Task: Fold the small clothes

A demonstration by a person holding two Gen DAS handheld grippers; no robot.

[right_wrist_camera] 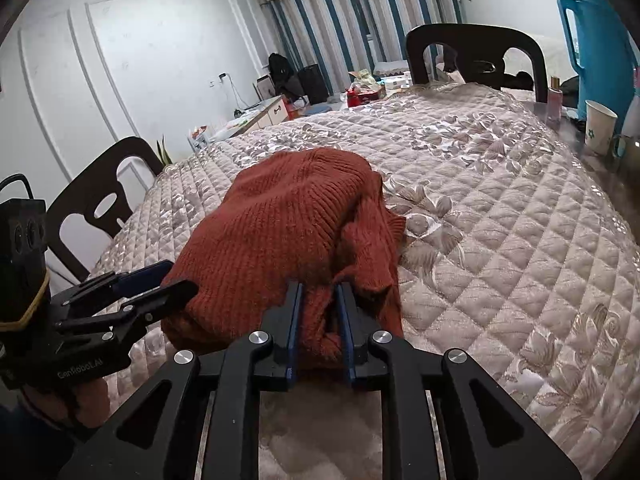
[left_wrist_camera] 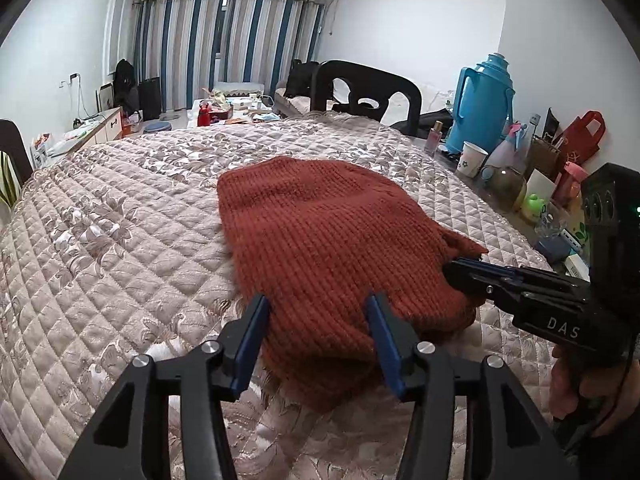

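Note:
A rust-red knitted sweater (left_wrist_camera: 320, 240) lies folded on the quilted table cover (left_wrist_camera: 120, 240); it also shows in the right wrist view (right_wrist_camera: 288, 220). My left gripper (left_wrist_camera: 318, 300) is open, its blue fingers straddling the sweater's near edge; it also shows in the right wrist view (right_wrist_camera: 176, 276) at the sweater's left side. My right gripper (right_wrist_camera: 319, 286) is shut on a bunched fold at the sweater's near right edge; it also shows in the left wrist view (left_wrist_camera: 460, 268), with its tips buried in the knit.
A blue thermos (left_wrist_camera: 480, 108), a paper cup (left_wrist_camera: 472, 158), bottles and bags crowd the table's right edge. Dark chairs stand at the far side (left_wrist_camera: 368, 92) and left side (right_wrist_camera: 100, 200). The quilted cover (right_wrist_camera: 500, 200) spreads around the sweater.

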